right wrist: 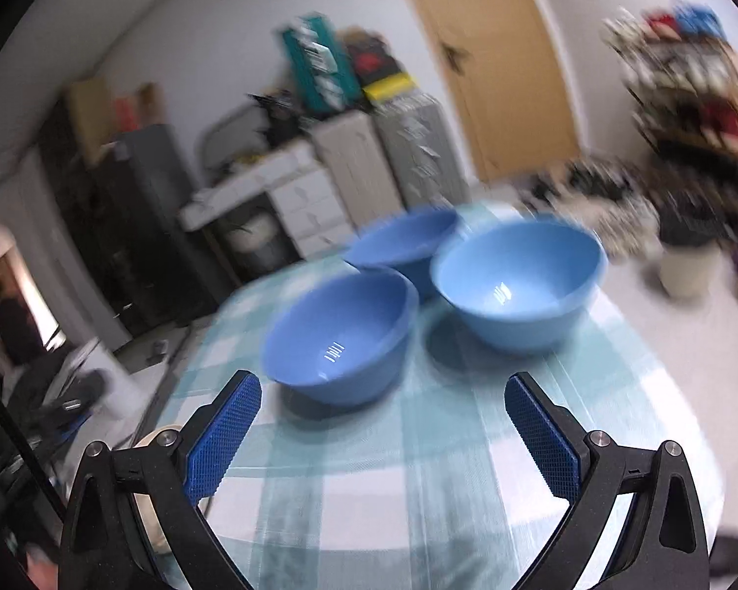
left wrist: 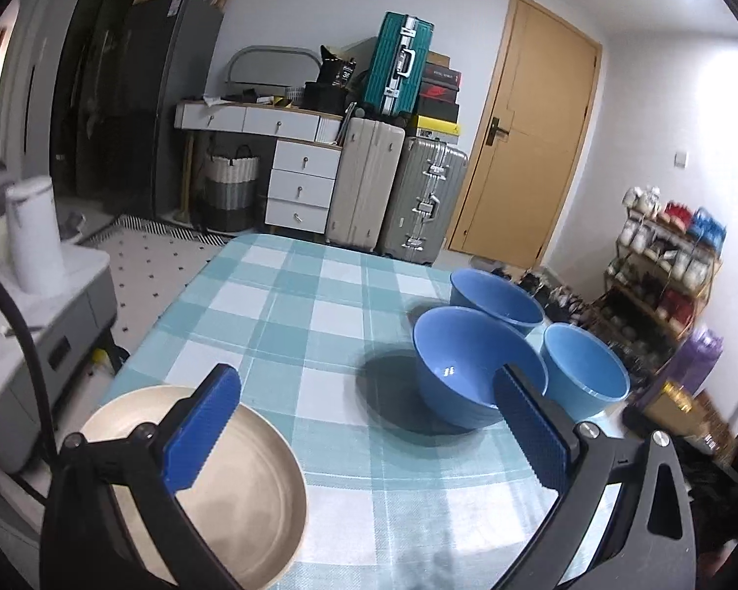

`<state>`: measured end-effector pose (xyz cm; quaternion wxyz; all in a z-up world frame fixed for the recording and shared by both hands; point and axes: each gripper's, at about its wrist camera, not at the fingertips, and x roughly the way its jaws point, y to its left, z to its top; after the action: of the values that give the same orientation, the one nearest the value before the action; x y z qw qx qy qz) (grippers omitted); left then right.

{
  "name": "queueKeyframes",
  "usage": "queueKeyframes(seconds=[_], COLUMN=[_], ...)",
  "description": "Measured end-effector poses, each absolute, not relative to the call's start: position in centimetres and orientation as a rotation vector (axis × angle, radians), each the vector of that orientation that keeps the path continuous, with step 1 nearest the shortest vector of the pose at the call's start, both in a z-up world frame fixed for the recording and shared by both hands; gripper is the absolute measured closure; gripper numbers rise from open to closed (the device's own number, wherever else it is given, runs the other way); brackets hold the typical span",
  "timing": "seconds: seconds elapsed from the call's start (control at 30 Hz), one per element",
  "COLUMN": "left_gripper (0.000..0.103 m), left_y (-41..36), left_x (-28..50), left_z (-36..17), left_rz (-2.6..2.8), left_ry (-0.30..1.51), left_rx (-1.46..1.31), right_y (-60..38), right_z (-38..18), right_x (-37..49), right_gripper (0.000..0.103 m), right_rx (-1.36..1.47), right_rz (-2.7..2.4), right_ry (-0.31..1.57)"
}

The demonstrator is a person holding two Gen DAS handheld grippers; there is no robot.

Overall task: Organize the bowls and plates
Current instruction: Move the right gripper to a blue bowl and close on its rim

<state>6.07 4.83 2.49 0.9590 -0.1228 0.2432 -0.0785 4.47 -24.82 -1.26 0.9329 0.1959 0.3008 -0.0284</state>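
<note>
Three round blue plastic bowls are seen clustered on the teal-and-white checked tablecloth (left wrist: 290, 305), toward its far right part. The nearest blue bowl (left wrist: 472, 368) sits just beside the lighter blue bowl (left wrist: 583, 368) on its right; the far blue bowl (left wrist: 497, 300) stands close behind both. All three are upright and empty. A round cream shallow plate (left wrist: 251, 496) lies at the near left corner of the cloth, well apart from the bowls.

The left gripper (left wrist: 369, 430) is held above the table with its blue ribbed pads spread wide, nothing between them; the left pad overlaps the plate in the view, and contact cannot be told. The right gripper (right wrist: 384, 435) is likewise spread wide and empty, pointed at the bowls, with the nearest bowl just ahead of its left pad. The right wrist view is motion-blurred.
</note>
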Motion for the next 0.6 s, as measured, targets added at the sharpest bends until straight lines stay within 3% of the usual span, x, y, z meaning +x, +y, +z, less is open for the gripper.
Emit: queueKeyframes(seconds=[0.13,0.43,0.6], left_gripper=[0.0,0.0,0.0], left_y=[6.2,8.4,7.6], left_x=[6.0,6.6,6.4], left_z=[2.7,2.0,2.2], left_rz=[-0.162,-0.175,-0.185], left_ry=[0.487,0.542,0.532], left_rx=[-0.308,-0.424,-0.395], right_y=[-24.8,-30.5,-38.2], right_z=[-1.8,3.4,2.9], right_x=[5.8,7.9,12.0], right_gripper=[0.002,0.002,0.002], right_rx=[0.46,0.386,0.5], right_rz=[-0.019,-0.2,-0.318], right_ry=[0.686,0.613,0.757])
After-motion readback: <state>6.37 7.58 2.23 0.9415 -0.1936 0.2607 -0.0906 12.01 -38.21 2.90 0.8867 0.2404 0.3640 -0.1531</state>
